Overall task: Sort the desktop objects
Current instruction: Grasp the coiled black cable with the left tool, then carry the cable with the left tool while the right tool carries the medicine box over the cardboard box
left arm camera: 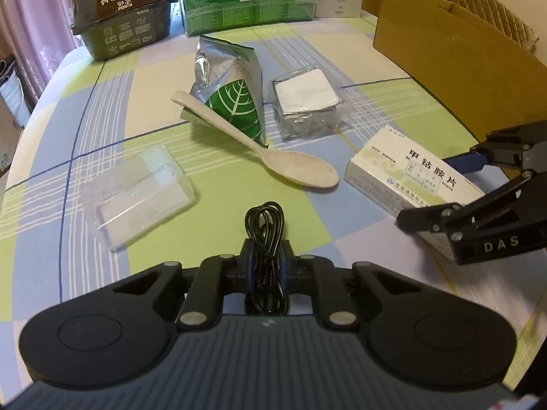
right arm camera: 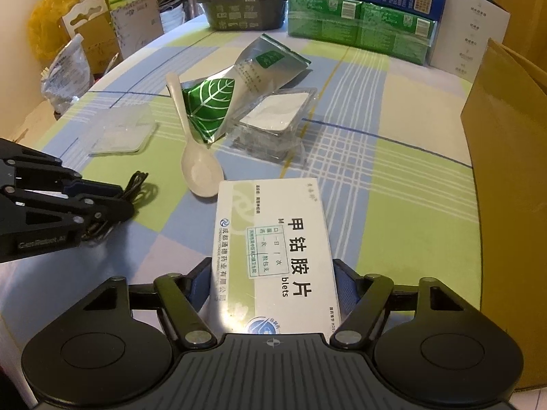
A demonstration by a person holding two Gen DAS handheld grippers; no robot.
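My left gripper [left arm camera: 266,249] is shut on a coiled black cable [left arm camera: 265,229] low over the checked tablecloth [left arm camera: 85,119]. In the right wrist view the left gripper [right arm camera: 116,201] comes in from the left, with the cable [right arm camera: 136,184] sticking out of it. My right gripper [right arm camera: 270,280] is shut on a white medicine box [right arm camera: 273,239], held by its long sides. In the left wrist view the right gripper [left arm camera: 441,191] and the medicine box [left arm camera: 403,174] are at the right. Whether the box rests on the cloth, I cannot tell.
A white spoon [left arm camera: 297,169], a foil pouch with a green leaf [left arm camera: 232,92], a wrapped foil tray [left arm camera: 307,99] and a clear plastic case [left arm camera: 143,191] lie mid-table. A cardboard box [left arm camera: 461,78] stands right. A dark food box [left arm camera: 119,17] and green packs [left arm camera: 249,3] line the back.
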